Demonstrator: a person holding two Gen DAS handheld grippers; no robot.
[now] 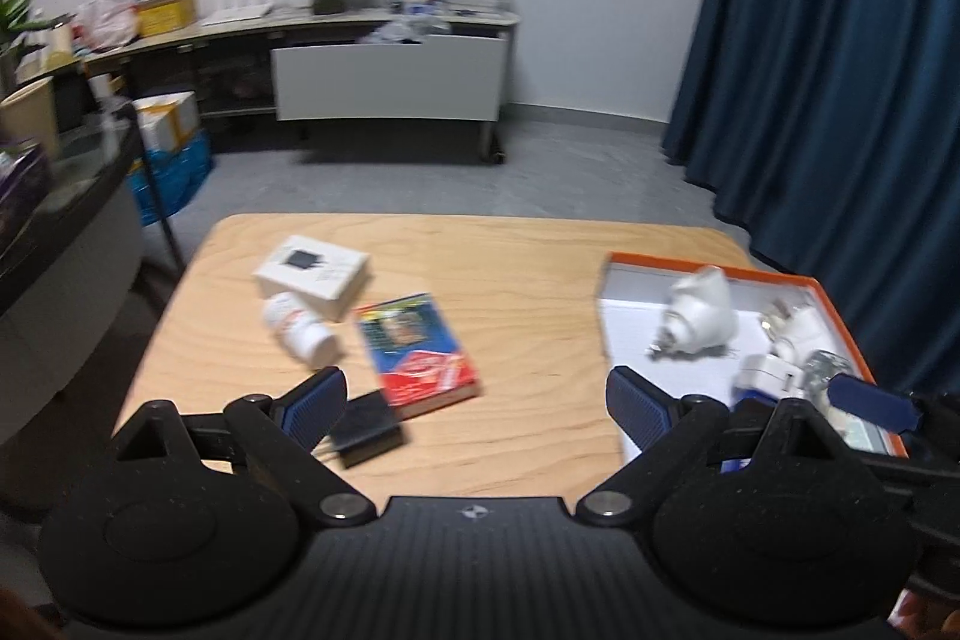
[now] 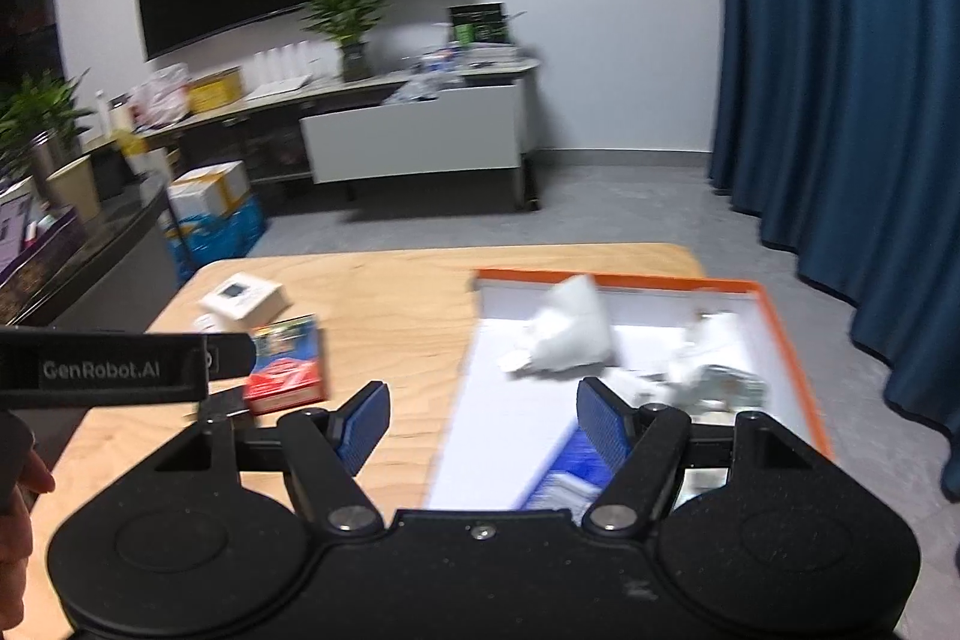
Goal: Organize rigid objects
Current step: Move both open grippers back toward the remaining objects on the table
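Seen from the left wrist: left gripper [image 1: 477, 403] at the bottom of the frame, jaws spread wide, nothing between the blue pads. Hangs above a wooden table [image 1: 510, 262] filling the middle of the frame. Just beyond the left pad, low and left of centre, a small black box [image 1: 366, 430], with a book [image 1: 417, 349] touching its upper right corner. Further up and left, a white bottle [image 1: 297, 328] on its side, leaning against a white carton [image 1: 312, 274]. At the right edge of the table, an orange-rimmed tray [image 1: 714, 265] with a white floor, holding a blurred white lump [image 1: 702, 313], white plugs [image 1: 792, 334] and other small items too smeared to name. Right pad level with the tray's near left corner. Tip of the right gripper [image 1: 870, 400] poking in over the tray's lower right.

Seen from the right wrist: right gripper [image 2: 483, 418] at bottom centre, jaws parted to a middling gap and empty. Left pad over bare wood, right pad over the tray [image 2: 612, 277], whose left wall runs up between the two. White lump [image 2: 564, 334] just above the gap; a blue-and-white pack [image 2: 570, 484] on the tray floor below the right pad. Book [image 2: 285, 364] and carton [image 2: 243, 301] at left, well apart from the pads, partly behind the left gripper's black body [image 2: 120, 367]. Fingers [image 2: 18, 508] of a hand at the lower left edge.
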